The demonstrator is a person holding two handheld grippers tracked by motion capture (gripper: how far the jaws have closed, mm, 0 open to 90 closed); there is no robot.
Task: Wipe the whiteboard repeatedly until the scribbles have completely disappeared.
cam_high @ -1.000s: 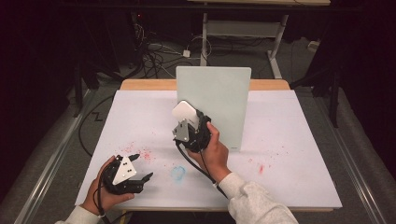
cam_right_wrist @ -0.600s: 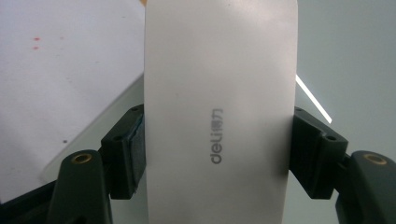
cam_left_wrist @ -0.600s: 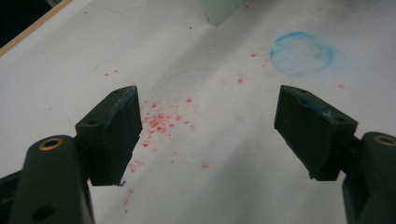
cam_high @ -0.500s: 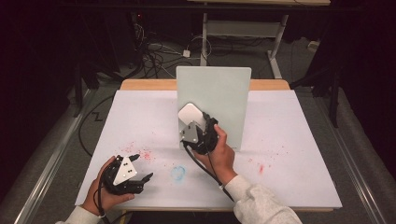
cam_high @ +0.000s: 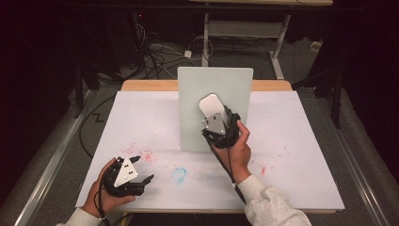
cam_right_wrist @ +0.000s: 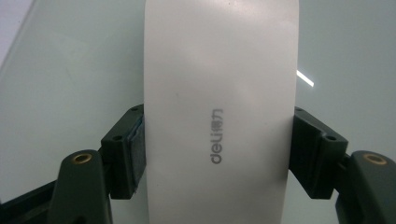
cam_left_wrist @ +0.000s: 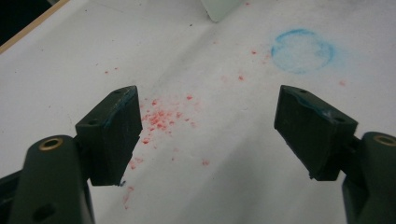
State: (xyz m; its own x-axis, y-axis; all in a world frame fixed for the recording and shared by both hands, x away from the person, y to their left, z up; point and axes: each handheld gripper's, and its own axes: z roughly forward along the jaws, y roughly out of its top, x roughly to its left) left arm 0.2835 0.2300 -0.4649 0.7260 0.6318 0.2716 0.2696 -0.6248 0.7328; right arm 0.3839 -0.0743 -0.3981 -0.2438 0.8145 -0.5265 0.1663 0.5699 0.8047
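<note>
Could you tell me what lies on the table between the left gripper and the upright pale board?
In the high view, only marks on the white table cover: red speckles just beyond the left gripper, then bare cover up to the board. The blue ring sits off to the side.

White eraser (cam_right_wrist: 219,112) cut off at top and bottom edges in right gripper view, far end unseen; small characters above its "deli" print too blurred to read. Lower part of pale green board (cam_high: 214,108) hidden behind right gripper (cam_high: 217,123) in high view
</note>
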